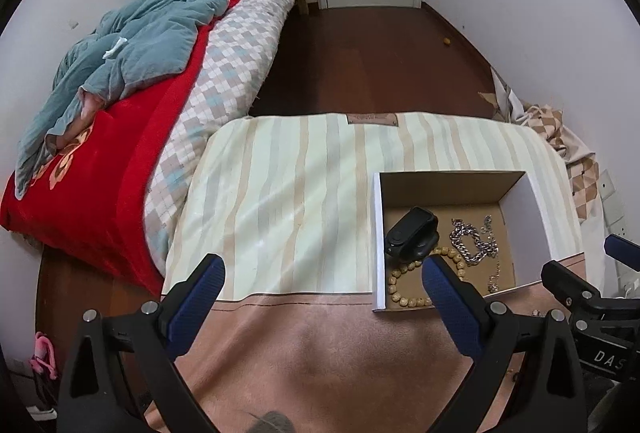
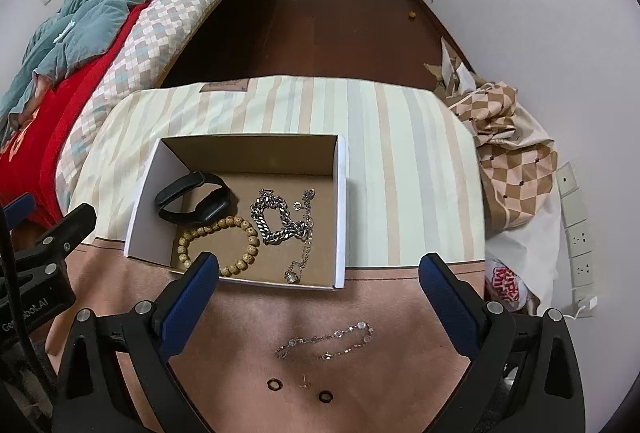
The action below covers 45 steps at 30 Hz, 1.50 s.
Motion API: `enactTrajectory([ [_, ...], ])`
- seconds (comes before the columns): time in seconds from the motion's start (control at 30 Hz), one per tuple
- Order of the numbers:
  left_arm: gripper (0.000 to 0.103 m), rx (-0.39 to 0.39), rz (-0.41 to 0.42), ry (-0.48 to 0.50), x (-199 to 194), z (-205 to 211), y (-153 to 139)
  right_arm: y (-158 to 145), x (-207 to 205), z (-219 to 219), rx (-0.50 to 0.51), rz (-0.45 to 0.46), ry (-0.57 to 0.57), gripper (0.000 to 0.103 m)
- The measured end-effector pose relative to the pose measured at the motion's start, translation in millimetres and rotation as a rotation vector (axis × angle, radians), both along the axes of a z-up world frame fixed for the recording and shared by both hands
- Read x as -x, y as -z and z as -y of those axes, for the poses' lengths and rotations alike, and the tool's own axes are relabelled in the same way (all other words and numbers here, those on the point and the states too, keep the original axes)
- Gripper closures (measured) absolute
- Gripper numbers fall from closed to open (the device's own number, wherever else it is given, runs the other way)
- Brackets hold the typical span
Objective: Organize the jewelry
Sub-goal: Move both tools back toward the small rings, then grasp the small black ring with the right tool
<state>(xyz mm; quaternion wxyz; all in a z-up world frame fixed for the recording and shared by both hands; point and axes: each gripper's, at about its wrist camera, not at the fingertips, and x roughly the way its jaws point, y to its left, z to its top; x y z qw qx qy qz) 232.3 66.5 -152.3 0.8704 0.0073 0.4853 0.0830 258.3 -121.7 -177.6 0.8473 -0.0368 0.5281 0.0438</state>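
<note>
Both grippers: black frames, silver screws, textured blue pads on the jaws

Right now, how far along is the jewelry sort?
Done: smartwatch, bead bracelet, silver chain and a thin necklace lie in the cardboard box. In hand: nothing; left gripper and right gripper are open. Left: crystal bracelet, two dark rings and a small stud outside the box.

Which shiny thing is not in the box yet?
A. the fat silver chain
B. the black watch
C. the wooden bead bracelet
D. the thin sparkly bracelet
D: the thin crystal bracelet lies on the pink cloth in front of the cardboard box, between the open right gripper's fingers.
</note>
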Motion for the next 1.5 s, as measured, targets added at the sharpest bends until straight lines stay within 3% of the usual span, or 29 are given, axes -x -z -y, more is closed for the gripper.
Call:
enactTrajectory([
  [0.67,0.002,0.011,0.166,-0.012,81,9,-77,-98,88,2,0.009,0.223,-0.001,0.002],
  [0.9,0.002,0.040,0.178,-0.030,103,10,-81,-112,113,9,-0.072,0.243,-0.011,0.002],
  [1.0,0.002,0.033,0.163,-0.030,106,14,-64,-99,121,23,-0.085,0.240,0.017,0.002],
  [1.13,0.002,0.015,0.094,-0.047,103,18,-26,-51,124,47,-0.100,0.160,0.063,0.002],
  [1.3,0.002,-0.051,-0.020,-0.074,99,24,38,27,128,61,-0.164,0.033,0.059,0.040],
  [1.4,0.002,-0.072,-0.091,-0.069,97,26,70,72,131,60,-0.200,-0.011,0.052,0.050],
  [1.5,0.002,-0.076,-0.132,-0.067,97,26,88,93,134,54,-0.171,-0.004,0.038,0.051],
])
